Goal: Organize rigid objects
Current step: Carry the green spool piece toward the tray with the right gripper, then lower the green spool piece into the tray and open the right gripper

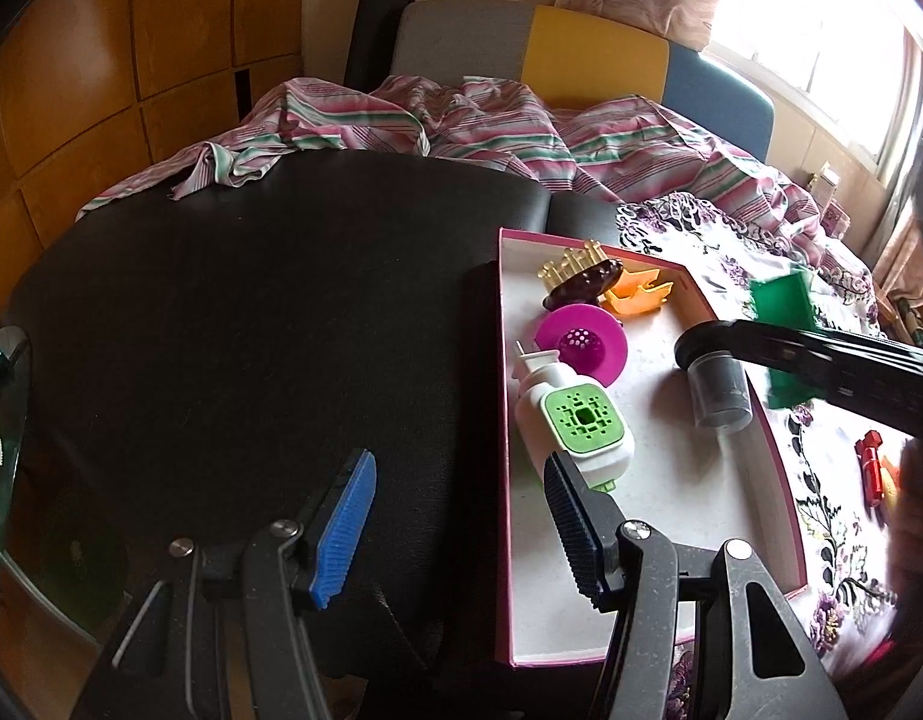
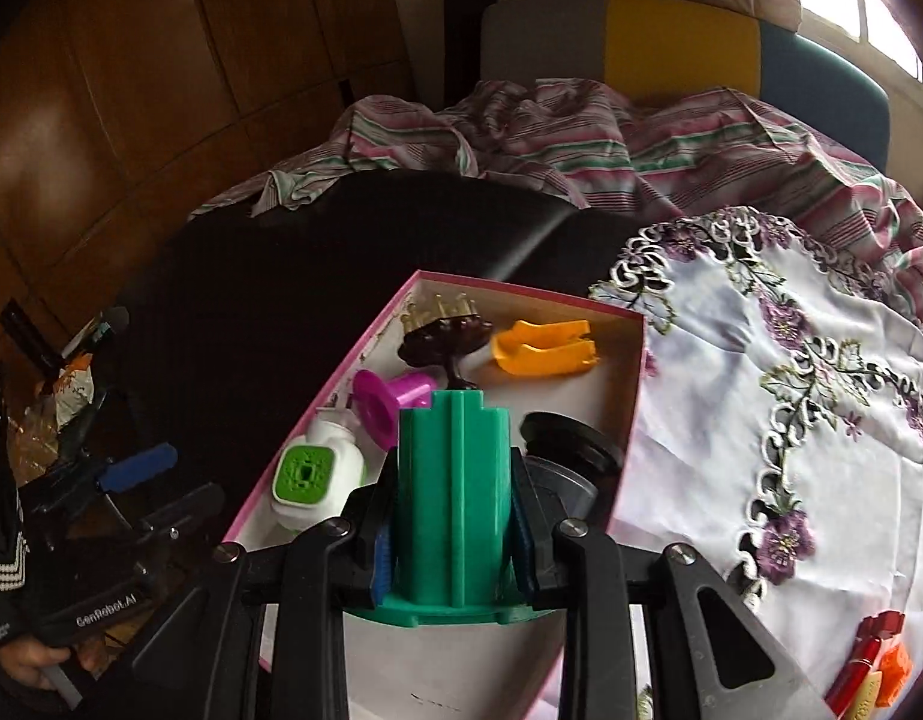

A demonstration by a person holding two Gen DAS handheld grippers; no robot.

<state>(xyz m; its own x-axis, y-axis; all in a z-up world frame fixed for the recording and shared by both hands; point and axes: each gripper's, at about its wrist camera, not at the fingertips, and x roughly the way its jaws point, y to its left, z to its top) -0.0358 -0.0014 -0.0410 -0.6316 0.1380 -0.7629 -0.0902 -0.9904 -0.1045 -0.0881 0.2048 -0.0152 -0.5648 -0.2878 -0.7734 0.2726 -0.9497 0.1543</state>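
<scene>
Right wrist view has our right gripper [image 2: 452,534] pinching a green ribbed block [image 2: 455,498] between its pads, the block standing upright with its flat base toward the camera. It hangs above the near part of a pink-edged box [image 2: 632,396], which rests partly on a black cushion [image 2: 293,276] and partly on a white embroidered cloth [image 2: 761,396]. Inside the box we see a white and green bottle [image 2: 317,471], a magenta funnel [image 2: 389,405], a dark brown mushroom-shaped piece [image 2: 446,336], a clear yellowish crown [image 2: 440,307], an orange piece [image 2: 545,348] and a black-lidded jar [image 2: 572,456]. Red and orange pieces [image 2: 875,654] lie on the cloth at the lower right.

From the left wrist view, our left gripper [image 1: 461,525] has its fingers spread with nothing between them, one pad over the cushion, the other over the box's left wall just in front of the bottle. Our right gripper reaches in from the right there, its dark arm crossing above the jar and the green block showing blurred behind it, over the box's right edge. A striped sheet [image 1: 461,120] is bunched up behind the cushion
</scene>
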